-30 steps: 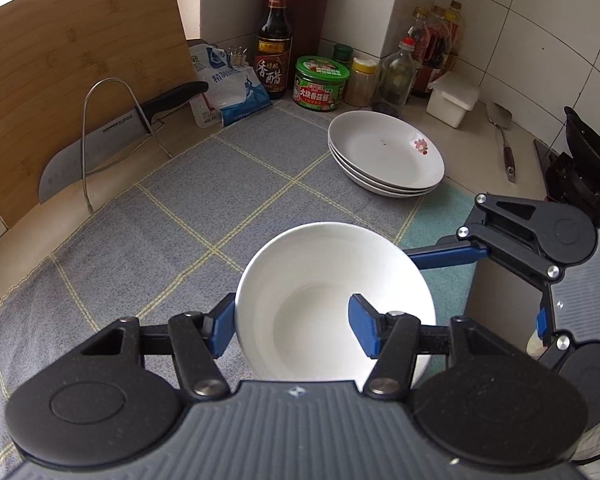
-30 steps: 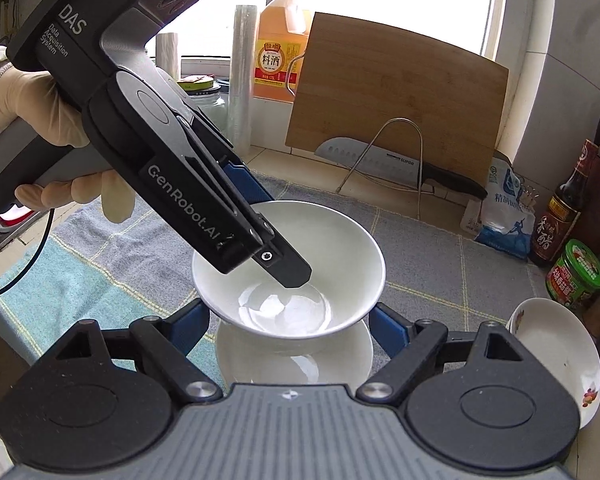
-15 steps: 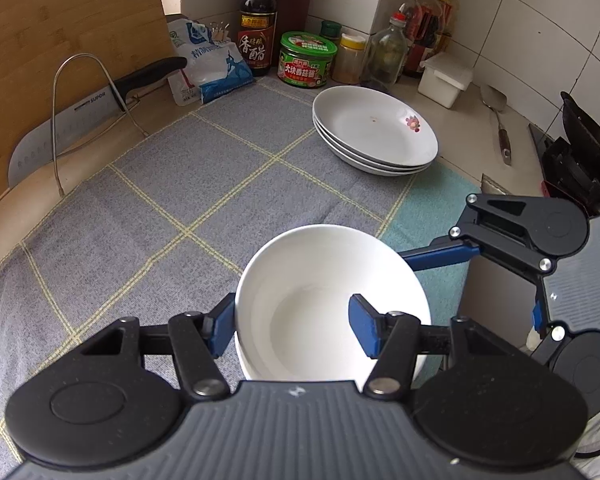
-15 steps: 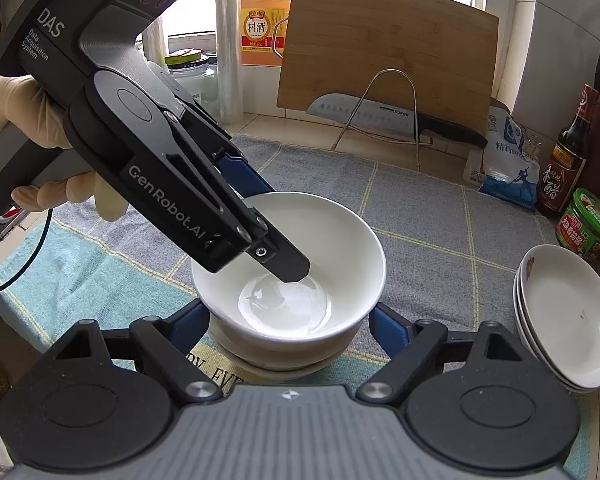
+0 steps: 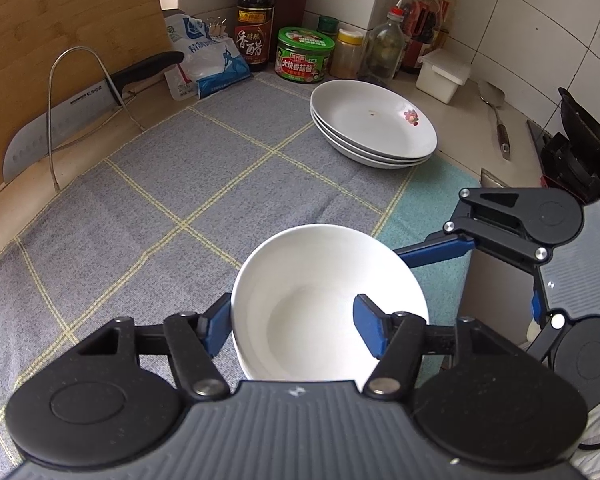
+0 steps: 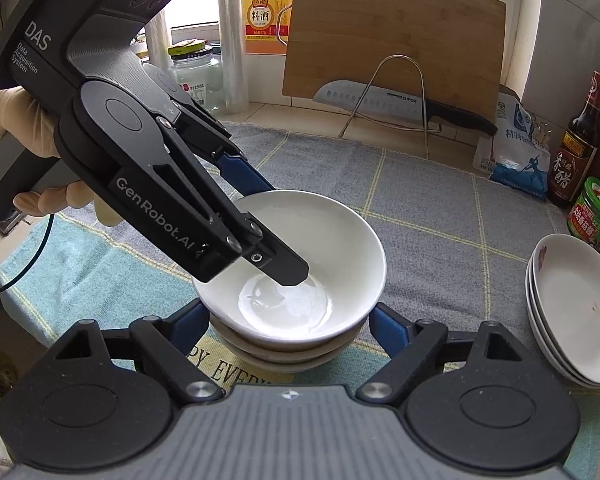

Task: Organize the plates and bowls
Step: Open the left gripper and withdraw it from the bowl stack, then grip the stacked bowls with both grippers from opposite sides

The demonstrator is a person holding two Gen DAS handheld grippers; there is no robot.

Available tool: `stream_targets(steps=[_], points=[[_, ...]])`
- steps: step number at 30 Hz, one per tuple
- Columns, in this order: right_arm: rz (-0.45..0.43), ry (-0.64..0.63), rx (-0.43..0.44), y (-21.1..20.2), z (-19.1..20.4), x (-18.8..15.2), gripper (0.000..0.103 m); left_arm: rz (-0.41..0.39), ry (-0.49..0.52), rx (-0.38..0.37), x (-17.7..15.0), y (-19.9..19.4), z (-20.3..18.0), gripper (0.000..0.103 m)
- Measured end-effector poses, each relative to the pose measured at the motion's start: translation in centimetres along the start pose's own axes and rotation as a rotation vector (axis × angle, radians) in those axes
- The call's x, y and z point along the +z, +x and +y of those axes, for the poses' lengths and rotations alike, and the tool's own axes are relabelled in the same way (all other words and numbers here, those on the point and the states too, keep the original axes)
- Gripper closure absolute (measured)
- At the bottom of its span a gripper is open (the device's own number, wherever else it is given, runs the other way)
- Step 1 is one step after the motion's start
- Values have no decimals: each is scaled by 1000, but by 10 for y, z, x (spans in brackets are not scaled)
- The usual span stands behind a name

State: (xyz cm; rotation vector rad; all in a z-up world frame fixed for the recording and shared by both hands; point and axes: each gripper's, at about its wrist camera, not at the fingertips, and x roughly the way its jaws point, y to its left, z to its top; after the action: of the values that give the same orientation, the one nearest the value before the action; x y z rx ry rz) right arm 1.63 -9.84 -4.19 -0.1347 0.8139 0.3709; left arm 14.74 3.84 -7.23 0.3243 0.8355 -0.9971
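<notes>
Lowered within the last second, the top bowl (image 6: 300, 264) now nests on the bowl stack (image 6: 284, 354). Left tongs (image 5: 290, 326) straddle its rim, grip uncertain; right tongs (image 6: 288, 326) wait spread around the stack.

A grey cloth (image 5: 148, 184) is crossed by thin yellow lines, with a teal cloth (image 5: 424, 200) beside it. Plain white is shown by the bowl (image 5: 324, 300); the white plates (image 5: 372, 120) are marked by a small red flower.
</notes>
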Motion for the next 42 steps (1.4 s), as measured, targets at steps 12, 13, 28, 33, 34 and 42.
stream_targets(steps=[12,13,28,33,34,42], points=[[-46,-3,22,-10,-6,1,0,-145,2,63,-9,-34,-1,17],[-44,-5,23,-10,-6,1,0,-155,2,74,-11,-38,-1,16],[48,-70,-5,-3,3,-8,0,-219,134,202,-84,-56,-18,8],[81,-42,-32,2,7,-13,0,-204,117,169,-102,-40,-13,8],[89,-38,-41,3,7,-14,0,-207,119,157,-104,-37,-11,8],[138,-91,-18,18,-12,-21,0,-201,165,142,-108,-3,-15,8]])
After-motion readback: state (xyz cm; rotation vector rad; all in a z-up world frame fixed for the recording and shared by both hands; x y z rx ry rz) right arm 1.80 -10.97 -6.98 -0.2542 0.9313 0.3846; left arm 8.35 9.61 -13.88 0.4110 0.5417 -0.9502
